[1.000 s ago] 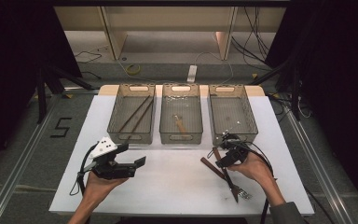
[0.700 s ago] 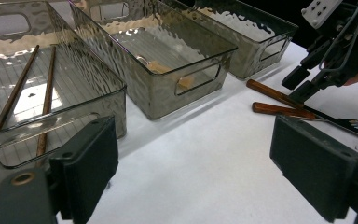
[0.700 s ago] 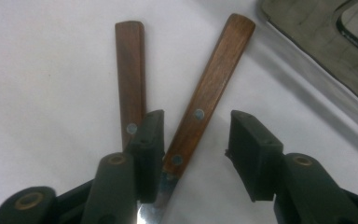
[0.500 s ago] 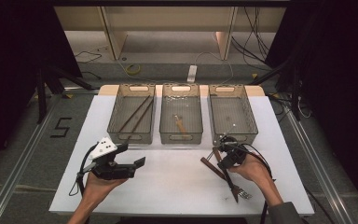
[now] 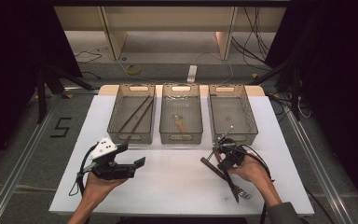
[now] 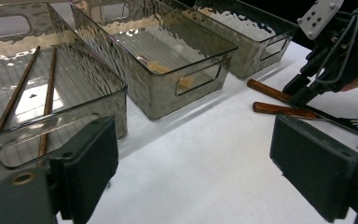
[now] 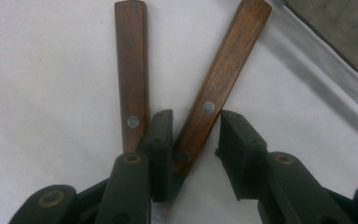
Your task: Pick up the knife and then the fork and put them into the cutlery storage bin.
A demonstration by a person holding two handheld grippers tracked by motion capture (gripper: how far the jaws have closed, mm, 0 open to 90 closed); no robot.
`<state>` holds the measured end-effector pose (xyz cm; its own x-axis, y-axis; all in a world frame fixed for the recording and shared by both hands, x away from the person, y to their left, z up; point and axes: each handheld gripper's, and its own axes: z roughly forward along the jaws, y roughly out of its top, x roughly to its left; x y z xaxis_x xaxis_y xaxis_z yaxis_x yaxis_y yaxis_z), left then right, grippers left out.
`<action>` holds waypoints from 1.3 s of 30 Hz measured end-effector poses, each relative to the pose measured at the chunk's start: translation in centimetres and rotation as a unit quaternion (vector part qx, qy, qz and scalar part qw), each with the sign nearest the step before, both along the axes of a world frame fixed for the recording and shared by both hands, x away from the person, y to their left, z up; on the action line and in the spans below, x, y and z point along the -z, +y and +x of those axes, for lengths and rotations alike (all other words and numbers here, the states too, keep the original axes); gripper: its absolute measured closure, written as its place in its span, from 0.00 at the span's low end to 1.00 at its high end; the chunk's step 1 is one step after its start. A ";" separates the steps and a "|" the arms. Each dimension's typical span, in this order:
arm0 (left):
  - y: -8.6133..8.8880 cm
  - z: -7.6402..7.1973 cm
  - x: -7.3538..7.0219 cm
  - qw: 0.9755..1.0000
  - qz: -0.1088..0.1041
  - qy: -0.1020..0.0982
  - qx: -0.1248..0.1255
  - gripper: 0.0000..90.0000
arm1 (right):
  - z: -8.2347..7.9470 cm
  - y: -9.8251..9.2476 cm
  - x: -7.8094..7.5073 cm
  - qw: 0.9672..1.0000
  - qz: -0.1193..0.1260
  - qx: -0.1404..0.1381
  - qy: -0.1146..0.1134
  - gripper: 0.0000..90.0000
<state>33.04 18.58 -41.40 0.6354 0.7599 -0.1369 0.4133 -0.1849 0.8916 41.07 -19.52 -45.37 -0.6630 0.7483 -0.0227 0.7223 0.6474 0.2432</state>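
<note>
Two pieces of cutlery with brown wooden handles lie crossed on the white table (image 5: 177,186) at the right, one of them a fork (image 5: 243,193). My right gripper (image 5: 220,156) points down onto their handle ends. Its jaws straddle the right handle (image 7: 228,60) and have just been closing. The left pad touches that handle, a small gap remains at the right pad, and the other handle (image 7: 131,70) lies just outside. My left gripper (image 5: 133,155) hovers open and empty at the left; its wide black jaws (image 6: 200,163) face the right gripper (image 6: 307,88) and both handles (image 6: 268,91).
Three clear bins stand in a row at the back. The left bin (image 5: 116,116) holds two brown chopsticks (image 5: 137,114). In the middle bin (image 5: 163,116) lies a wooden-handled utensil (image 5: 180,123). The right bin (image 5: 249,116) stands just behind my right gripper.
The right gripper has sunk slightly onto the handles and its jaws have narrowed around one. The left gripper has stayed where it was.
</note>
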 end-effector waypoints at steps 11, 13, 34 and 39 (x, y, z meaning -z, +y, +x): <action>0.0 0.0 0.0 1.000 0.001 0.001 0.000 0.16 | 0.0 0.1 0.2 1.000 -0.007 -0.002 0.003 0.77; 0.0 0.0 0.0 1.000 0.000 0.001 0.000 0.16 | 0.0 0.1 0.2 1.000 -0.007 -0.002 0.003 0.77; -0.1 0.0 0.0 1.000 0.001 0.001 0.001 0.16 | -0.2 0.5 0.2 1.000 -0.010 -0.006 0.003 0.85; -0.1 0.0 0.0 1.000 0.002 0.002 0.001 0.16 | -0.2 0.4 0.2 1.000 -0.006 -0.009 0.001 0.86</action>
